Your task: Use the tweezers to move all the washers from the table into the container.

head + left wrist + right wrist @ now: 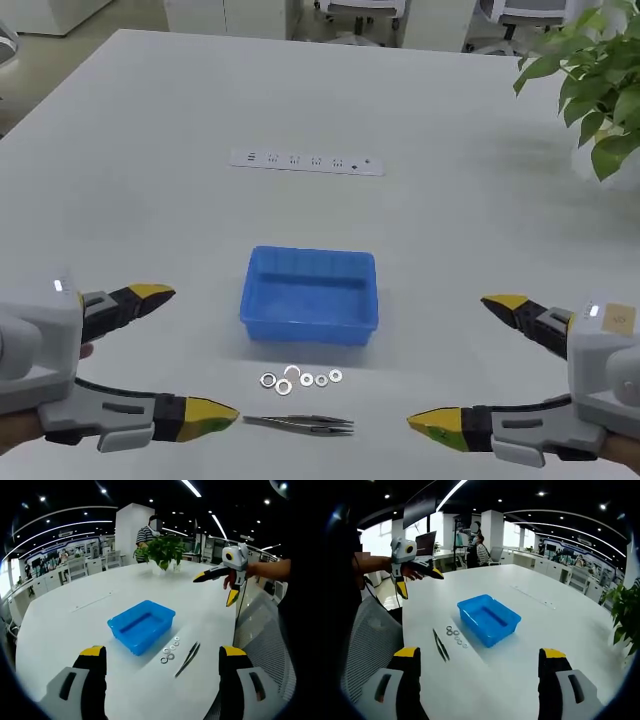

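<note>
Nearest, the left gripper (pixel 193 352) and right gripper (pixel 452 361) hover at either side, both with jaws spread wide and holding nothing. Between them the tweezers (pixel 300 424) lie flat on the white table (pixel 150 130), ungrasped. Just beyond, the washers (pixel 300 379) sit in a small cluster on the tabletop, near the front wall of the blue container (pixel 310 330), whose inside looks empty. By my reading, nothing is transferred yet: picking up the tweezers and moving every washer remain.
</note>
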The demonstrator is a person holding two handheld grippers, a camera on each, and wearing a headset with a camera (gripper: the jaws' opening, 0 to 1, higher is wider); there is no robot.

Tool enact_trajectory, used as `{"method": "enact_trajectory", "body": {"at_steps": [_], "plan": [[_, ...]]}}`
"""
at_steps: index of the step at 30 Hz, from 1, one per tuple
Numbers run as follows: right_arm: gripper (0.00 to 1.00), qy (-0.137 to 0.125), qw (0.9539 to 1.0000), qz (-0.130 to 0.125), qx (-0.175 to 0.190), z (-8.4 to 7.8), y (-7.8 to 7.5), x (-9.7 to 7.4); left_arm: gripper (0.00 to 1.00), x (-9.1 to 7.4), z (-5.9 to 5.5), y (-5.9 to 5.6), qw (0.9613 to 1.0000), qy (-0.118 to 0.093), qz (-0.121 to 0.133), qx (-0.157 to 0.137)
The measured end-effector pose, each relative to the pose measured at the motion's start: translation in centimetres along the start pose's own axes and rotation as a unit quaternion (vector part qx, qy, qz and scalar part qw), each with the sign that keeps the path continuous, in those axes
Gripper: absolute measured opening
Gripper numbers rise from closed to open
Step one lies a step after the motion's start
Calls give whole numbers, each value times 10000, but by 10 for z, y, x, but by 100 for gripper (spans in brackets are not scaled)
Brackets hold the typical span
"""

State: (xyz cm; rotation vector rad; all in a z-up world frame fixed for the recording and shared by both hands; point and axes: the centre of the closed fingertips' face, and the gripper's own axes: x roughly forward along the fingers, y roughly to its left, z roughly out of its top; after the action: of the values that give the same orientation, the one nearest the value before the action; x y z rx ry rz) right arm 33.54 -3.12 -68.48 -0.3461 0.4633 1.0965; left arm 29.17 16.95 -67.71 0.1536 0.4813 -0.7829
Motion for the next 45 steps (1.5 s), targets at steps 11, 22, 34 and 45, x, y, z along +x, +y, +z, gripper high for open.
{"method": "enact_trajectory", "body": {"at_steps": [11,22,34,45], "plan": [[99,-5,10000,-7,-12,1,-1,-1,99,1,1,-1,10000,9,-21,21],[99,-3,10000,-20,-31,2,-2,-1,99,2,1,-1,10000,17,-29,41],[99,38,9999,-33,-103,4,-3,-4,99,2,3,-2,9999,44,-55,109],[97,138,9996,37,-255,6,-1,-5,99,2,3,-4,9997,98,-103,186]]}}
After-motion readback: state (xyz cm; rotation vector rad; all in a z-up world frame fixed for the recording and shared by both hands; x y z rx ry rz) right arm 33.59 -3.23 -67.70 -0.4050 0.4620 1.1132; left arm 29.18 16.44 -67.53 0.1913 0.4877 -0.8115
